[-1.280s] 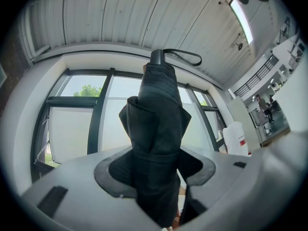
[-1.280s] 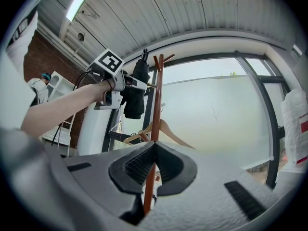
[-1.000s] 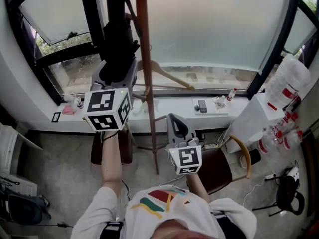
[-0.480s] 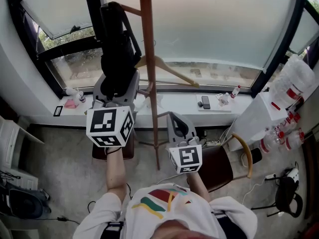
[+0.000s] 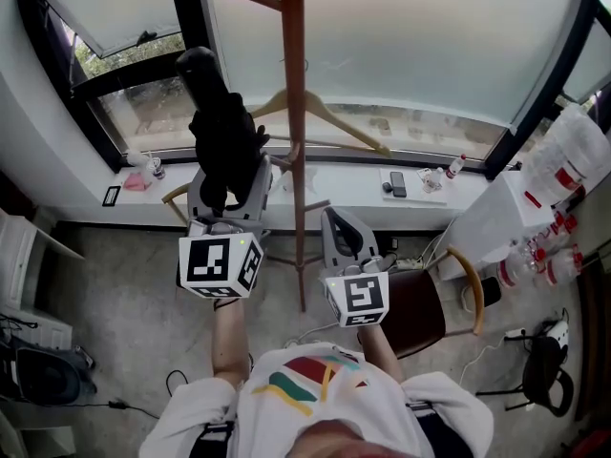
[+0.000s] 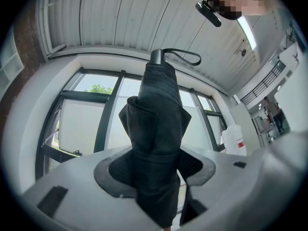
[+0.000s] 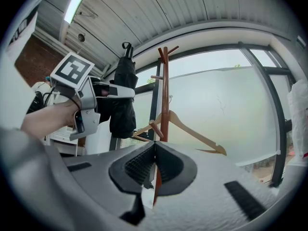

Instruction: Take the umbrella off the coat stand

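The black folded umbrella point(image 5: 224, 136) stands upright in my left gripper point(image 5: 229, 184), which is shut on its lower part. In the left gripper view the umbrella point(image 6: 156, 129) fills the space between the jaws of the left gripper point(image 6: 156, 170), its wrist strap looped at the top. It hangs free, left of the brown coat stand point(image 5: 294, 113), touching no peg. My right gripper point(image 5: 341, 232) is shut and empty, close to the pole's right side. The right gripper view looks over the closed right gripper point(image 7: 155, 165) to the umbrella point(image 7: 122, 95) and the stand point(image 7: 165, 95).
A wooden hanger point(image 5: 325, 127) hangs on the stand. Behind it runs a window sill point(image 5: 334, 198) with a phone point(image 5: 398, 185) and small bottles. A brown chair point(image 5: 420, 313) stands at right, and large water bottles point(image 5: 549, 246) at far right.
The left gripper has come down and toward me with the umbrella, whose top now sits below and left of the stand's upper peg. The right gripper has stayed put.
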A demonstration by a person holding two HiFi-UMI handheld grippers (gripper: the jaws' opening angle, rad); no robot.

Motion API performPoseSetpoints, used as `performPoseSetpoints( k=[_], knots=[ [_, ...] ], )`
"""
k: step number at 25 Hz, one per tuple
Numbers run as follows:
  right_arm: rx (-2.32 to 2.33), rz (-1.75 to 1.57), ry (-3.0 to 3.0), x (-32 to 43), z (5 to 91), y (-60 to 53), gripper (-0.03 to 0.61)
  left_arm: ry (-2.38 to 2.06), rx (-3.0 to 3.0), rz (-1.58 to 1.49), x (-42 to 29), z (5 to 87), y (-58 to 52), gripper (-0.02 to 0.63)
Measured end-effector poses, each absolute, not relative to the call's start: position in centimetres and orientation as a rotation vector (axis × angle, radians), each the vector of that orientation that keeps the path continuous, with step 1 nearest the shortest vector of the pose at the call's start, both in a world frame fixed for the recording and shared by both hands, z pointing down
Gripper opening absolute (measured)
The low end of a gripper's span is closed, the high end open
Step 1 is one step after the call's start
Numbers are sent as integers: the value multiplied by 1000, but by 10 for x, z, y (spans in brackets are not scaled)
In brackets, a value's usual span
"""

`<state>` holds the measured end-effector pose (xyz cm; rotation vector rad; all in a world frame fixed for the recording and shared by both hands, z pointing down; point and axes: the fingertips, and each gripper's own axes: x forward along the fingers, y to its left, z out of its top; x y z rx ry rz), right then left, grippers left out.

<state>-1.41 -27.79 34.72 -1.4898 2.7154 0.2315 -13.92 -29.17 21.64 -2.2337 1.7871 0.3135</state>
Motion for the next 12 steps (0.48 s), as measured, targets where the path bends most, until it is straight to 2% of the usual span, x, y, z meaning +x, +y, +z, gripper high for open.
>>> performPoseSetpoints(
  k=[12],
  knots=[
    [-1475, 239, 2721, -16, 347, -273, 0, 1858, -2249, 341, -134, 268, -274, 242]
  ],
)
